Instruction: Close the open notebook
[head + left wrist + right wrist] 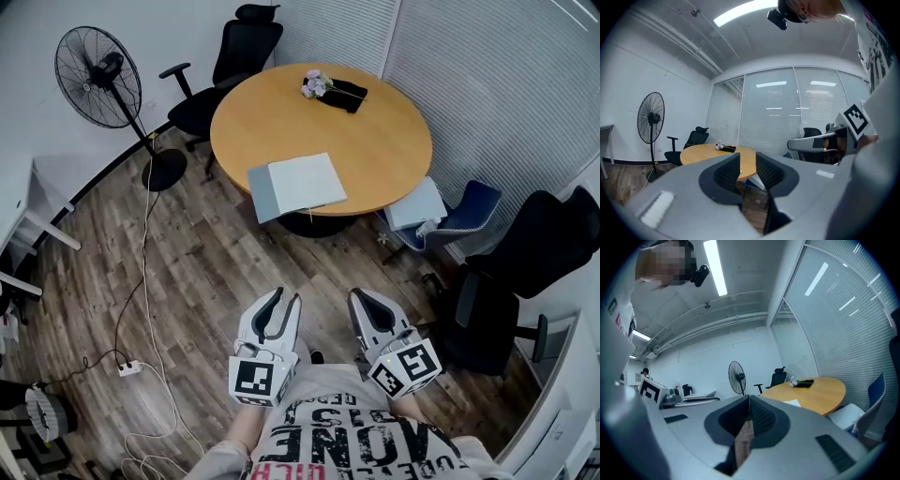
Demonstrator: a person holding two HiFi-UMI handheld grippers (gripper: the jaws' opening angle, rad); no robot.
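The open notebook [298,185] lies flat with pale pages at the near edge of a round wooden table [375,141]; it also shows as a white sheet [791,403] in the right gripper view. Both grippers are held low near the person's body, well short of the table and pointing toward it. My left gripper [281,298] is open, and wood floor and the table show through the gap between its pads [747,157]. My right gripper [361,296] is shut, its tips meeting [749,398] with nothing held.
A small flower bunch and a black object [333,91] sit at the table's far side. A standing fan [98,80] and black chair [230,56] are at the left, a blue chair [450,211] and black chair [525,272] at the right. A power strip with its cable [129,367] lies on the wood floor.
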